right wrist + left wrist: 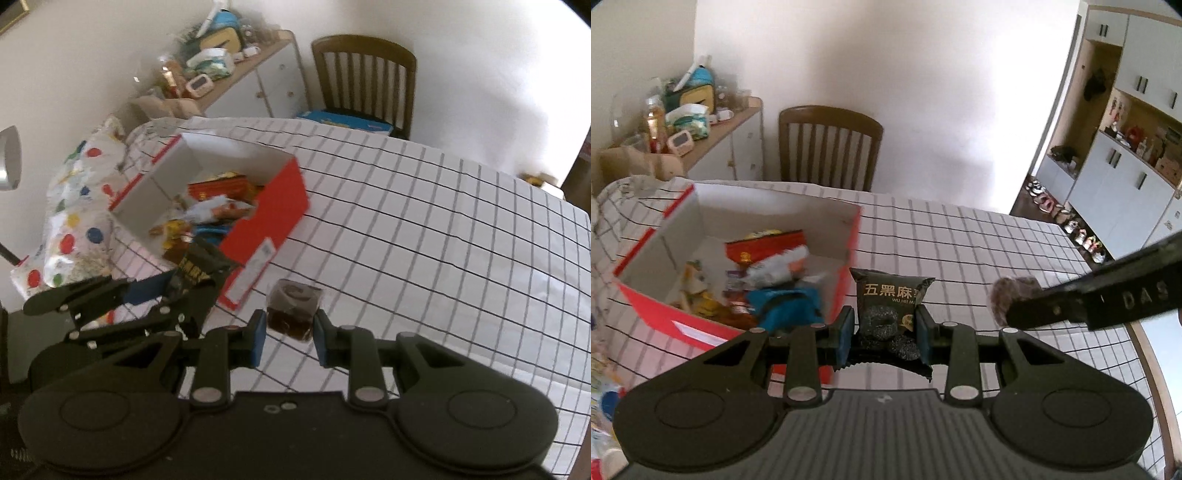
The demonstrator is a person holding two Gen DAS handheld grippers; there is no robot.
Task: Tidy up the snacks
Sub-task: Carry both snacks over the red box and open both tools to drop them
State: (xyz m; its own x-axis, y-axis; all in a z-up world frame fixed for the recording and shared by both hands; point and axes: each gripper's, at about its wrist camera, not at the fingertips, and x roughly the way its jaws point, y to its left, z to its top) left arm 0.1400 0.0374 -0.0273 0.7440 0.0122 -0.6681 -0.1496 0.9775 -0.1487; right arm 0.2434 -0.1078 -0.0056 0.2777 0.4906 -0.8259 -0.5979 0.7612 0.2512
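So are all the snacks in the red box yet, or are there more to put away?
Nearly. Several snacks already lie in the red box. Two more are in hand: the left gripper is shut on a black sesame snack packet, and the right gripper is shut on a small brown wrapped snack. Both are held above the checked tablecloth beside the box, not yet dropped in. No other loose snacks show on the cloth.

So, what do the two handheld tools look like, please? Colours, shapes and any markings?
Both are matte black plastic. The left tool and the right tool each have two fingers with blue pads, jointed link bars with silver pivot pins, and two round discs on a ribbed body. Raised letters "DAS" mark the right tool's side.
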